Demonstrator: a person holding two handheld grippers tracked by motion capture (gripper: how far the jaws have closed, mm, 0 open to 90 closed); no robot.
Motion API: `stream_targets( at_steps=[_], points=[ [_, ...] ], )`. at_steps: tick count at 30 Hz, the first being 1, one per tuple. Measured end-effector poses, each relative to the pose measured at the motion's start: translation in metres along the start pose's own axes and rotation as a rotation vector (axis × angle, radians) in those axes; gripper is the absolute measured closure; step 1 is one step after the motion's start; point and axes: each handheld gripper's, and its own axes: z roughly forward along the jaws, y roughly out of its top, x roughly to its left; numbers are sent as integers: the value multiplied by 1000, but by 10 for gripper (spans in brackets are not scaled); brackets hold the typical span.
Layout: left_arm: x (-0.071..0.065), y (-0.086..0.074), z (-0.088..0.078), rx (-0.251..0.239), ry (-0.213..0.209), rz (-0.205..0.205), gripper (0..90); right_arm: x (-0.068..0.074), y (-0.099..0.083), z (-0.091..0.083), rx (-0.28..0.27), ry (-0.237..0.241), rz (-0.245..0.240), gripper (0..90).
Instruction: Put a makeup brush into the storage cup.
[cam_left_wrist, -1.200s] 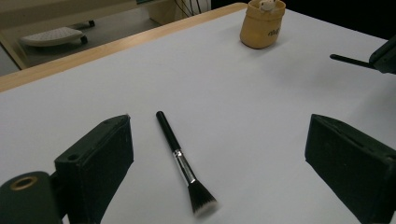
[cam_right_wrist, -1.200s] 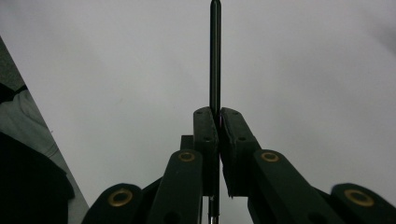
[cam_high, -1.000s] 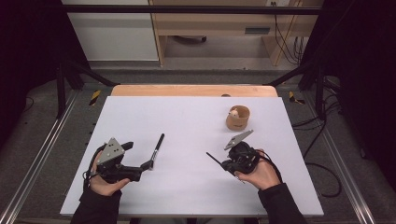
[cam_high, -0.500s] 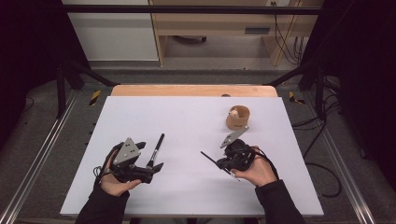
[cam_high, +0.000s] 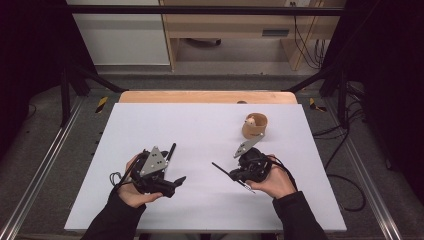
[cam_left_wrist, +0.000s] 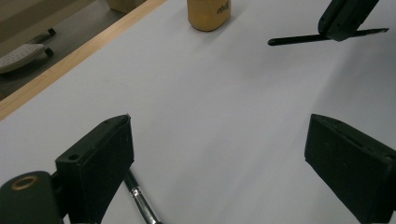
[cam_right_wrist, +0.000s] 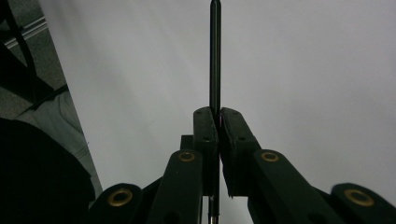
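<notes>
On the white table top (cam_high: 200, 130) a black pen (cam_high: 170, 151) lies just beyond my left gripper (cam_high: 172, 169). In the left gripper view that gripper (cam_left_wrist: 219, 123) stands open, with nothing between its jaws, and the pen (cam_left_wrist: 140, 200) with a silver ring lies under its left jaw. To the right, my right gripper (cam_high: 234, 175) is shut on a second thin black pen (cam_high: 220, 168) and holds it just above the table. Seen from the right gripper (cam_right_wrist: 218, 112), this pen (cam_right_wrist: 215, 56) sticks straight out past the closed pads. A brown cup (cam_high: 254, 126) stands upright behind the right gripper.
The left gripper view has the cup (cam_left_wrist: 208, 14) at the far side and the right gripper (cam_left_wrist: 345, 16) with its pen (cam_left_wrist: 299, 39) at the upper right. A wooden strip (cam_high: 207, 97) edges the far side of the table. Metal rails (cam_high: 35, 175) run along both sides.
My left gripper has slid to the right, up beside the pen lying on the table. The right gripper has hardly moved and still holds its pen.
</notes>
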Motion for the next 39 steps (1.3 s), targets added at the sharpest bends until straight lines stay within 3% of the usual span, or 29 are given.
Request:
stream_targets(
  at_steps=[13, 18, 29, 33, 39],
  points=[
    [-14, 15, 10, 41, -16, 93, 83, 3, 2, 0, 3, -1, -7, 858],
    [-19, 16, 14, 53, -21, 110, 84, 3, 2, 2, 7, 4, -17, 858],
    [-30, 16, 25, 108, -29, 190, 90, 7, 4, 7, 28, 23, -37, 858],
    [-36, 17, 29, 134, -32, 245, 93, 8, 4, 9, 38, 27, -41, 858],
    [-39, 19, 30, 126, -37, 271, 108, 11, 5, 14, 40, 41, -49, 858]
  ],
)
